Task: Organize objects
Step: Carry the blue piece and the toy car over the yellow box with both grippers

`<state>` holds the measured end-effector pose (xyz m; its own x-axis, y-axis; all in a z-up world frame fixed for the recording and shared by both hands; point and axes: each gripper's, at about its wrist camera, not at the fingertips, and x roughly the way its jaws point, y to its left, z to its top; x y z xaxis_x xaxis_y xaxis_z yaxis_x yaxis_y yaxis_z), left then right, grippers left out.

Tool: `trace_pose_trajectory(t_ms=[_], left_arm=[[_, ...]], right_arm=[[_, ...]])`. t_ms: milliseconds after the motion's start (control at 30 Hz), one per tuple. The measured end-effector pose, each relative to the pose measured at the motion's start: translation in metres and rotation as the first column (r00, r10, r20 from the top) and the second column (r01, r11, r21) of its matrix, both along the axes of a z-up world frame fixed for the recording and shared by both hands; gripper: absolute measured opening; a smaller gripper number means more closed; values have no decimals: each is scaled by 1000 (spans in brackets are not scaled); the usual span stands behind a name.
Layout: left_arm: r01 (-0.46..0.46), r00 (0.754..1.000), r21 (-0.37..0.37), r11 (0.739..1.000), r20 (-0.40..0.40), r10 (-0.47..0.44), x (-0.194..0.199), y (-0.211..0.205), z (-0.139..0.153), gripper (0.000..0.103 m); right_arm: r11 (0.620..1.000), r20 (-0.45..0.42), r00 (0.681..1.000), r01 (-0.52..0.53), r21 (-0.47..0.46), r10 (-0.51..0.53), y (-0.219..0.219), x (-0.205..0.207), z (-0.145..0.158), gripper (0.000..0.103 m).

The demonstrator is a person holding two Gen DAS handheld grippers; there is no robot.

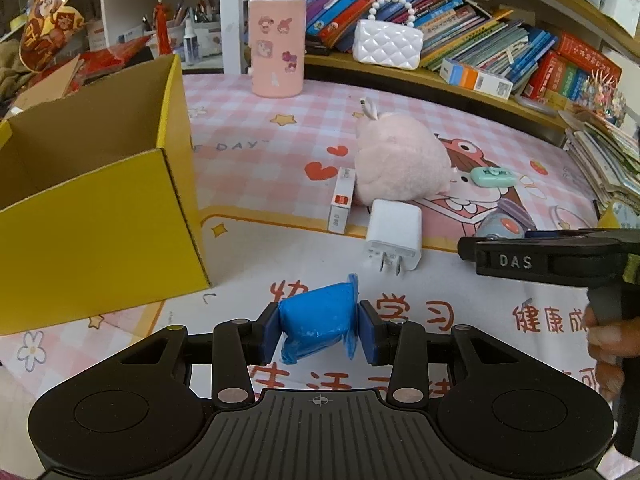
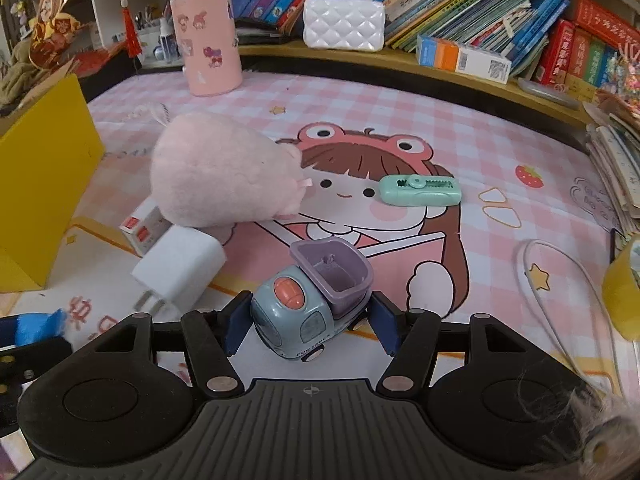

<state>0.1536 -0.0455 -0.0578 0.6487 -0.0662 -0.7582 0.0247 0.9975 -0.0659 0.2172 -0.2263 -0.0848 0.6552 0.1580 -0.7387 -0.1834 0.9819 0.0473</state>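
We are seeing left hand-held gripper (image 1: 319,330) pinching blue packet (image 1: 318,326) at lower centre, above tabletop (image 1: 280,152) — yellow box (image 1: 96,216) sitting at left. Right hand-held gripper (image 2: 308,326) is straddling toy truck (image 2: 316,300) at lower centre, pads flanking it — contact we cannot tell.

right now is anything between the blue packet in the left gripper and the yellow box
Nothing visible stands in the way. The blue packet is clamped in the left gripper, and the yellow box sits open-topped just to its left. Only bare desk mat lies between them; the white charger is off to the other side.
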Motion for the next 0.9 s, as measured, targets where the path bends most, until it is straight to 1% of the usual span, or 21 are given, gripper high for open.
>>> trace_pose_trajectory(t_ms=[233,333,433,533,667,900], left_arm=[[4,999,-12,1000,37,-3,-16,16,8,38],[-10,998,-5,1000,54,10,-27,30,13,38],[-37,997,-5,999,68,37,-37,49,18,38],[-61,996,-10,998,68,62,-49,67,18,38],[-72,996,-16,997,53,73,-65,87,17,38],[-80,995,-9,997,66,80,-88,117,23,38]], right_arm=[[998,-7,1000,5,65,-5,17,-32,17,59],[995,-22,1000,6,100,-4,31,-48,24,59],[993,-28,999,-19,119,22,49,-63,29,59],[992,-7,997,-79,93,80,74,-77,32,59],[989,17,991,-133,65,132,101,-93,37,60],[984,6,986,-164,72,164,135,-114,37,60]])
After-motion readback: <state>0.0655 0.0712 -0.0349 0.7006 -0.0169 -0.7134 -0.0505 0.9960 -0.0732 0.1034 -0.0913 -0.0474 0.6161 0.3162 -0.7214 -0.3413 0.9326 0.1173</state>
